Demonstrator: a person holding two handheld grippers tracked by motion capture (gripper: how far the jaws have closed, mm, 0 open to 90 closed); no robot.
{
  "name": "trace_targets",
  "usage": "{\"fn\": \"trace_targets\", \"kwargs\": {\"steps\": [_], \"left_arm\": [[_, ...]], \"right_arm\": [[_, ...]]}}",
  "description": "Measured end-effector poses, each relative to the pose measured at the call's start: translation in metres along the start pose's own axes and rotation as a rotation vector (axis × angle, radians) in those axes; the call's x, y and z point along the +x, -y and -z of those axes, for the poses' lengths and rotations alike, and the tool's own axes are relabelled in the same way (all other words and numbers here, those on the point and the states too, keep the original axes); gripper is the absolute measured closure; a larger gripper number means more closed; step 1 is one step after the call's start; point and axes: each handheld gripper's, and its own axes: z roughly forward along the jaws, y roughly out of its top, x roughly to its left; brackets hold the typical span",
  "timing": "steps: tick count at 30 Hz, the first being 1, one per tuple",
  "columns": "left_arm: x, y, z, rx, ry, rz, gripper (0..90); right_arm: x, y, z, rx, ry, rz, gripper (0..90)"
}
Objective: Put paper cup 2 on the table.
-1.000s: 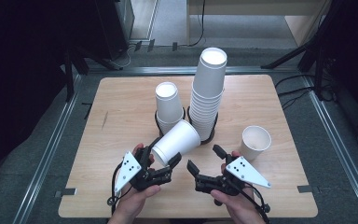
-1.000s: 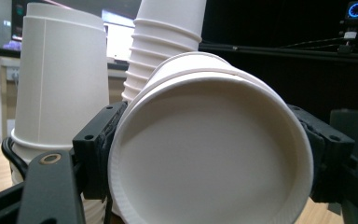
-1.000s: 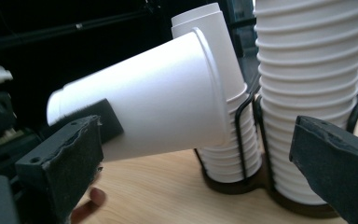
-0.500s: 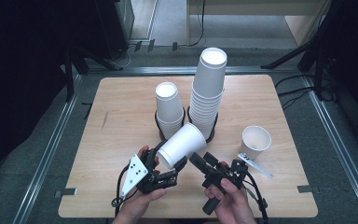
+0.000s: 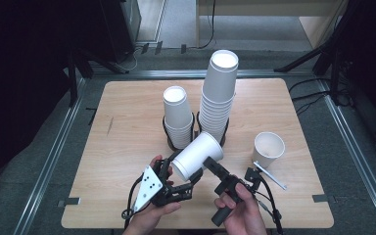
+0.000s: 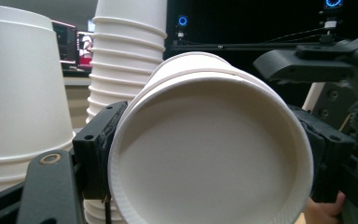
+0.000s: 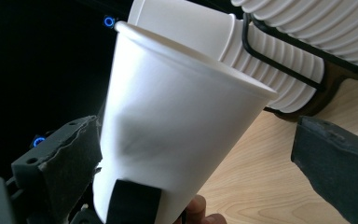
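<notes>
The left tongs point(image 5: 188, 182) clench a tilted white paper cup point(image 5: 197, 155) above the worktop's point(image 5: 127, 112) near edge, the right tongs point(image 5: 214, 165) stand released around it, having just opened, two cup stacks point(image 5: 219, 95) just behind.

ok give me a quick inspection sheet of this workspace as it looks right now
surface: wooden table, bare wood at its left.
job's things: nested paper cups held tilted over the table; short cup stack and tall cup stack in a black wire holder; single cup upright at the right.
clutter: thin stick lying by the single cup.
grippers: left tool shut on the nested cups near the rim; right tool open, jaws either side of the cup wall.
cables: black cable trailing from the right tool.
surroundings: dark floor, metal rails around the table.
</notes>
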Motion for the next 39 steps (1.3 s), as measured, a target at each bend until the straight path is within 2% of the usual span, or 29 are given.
{"fn": "trace_targets", "kwargs": {"steps": [9, 14, 31, 34, 39], "left_arm": [[-0.006, 0.003, -0.003, -0.004, 0.011, -0.025, 22.1], [-0.012, 0.006, -0.005, 0.005, 0.020, -0.043, 22.1], [-0.025, 0.013, -0.010, 0.024, 0.067, -0.053, 22.0], [-0.025, 0.014, -0.010, 0.025, 0.066, -0.052, 22.0], [-0.023, 0.014, -0.010, 0.028, 0.062, -0.047, 21.8]], "right_arm": [[-0.003, 0.000, -0.001, -0.006, -0.010, -0.064, 1.8], [-0.003, 0.000, 0.000, -0.012, -0.021, -0.075, 1.8], [-0.007, -0.001, -0.001, -0.019, -0.020, -0.141, 1.9], [-0.009, -0.002, -0.001, -0.028, -0.019, -0.140, 4.2], [-0.010, -0.001, -0.002, -0.042, -0.031, -0.169, 10.3]]}}
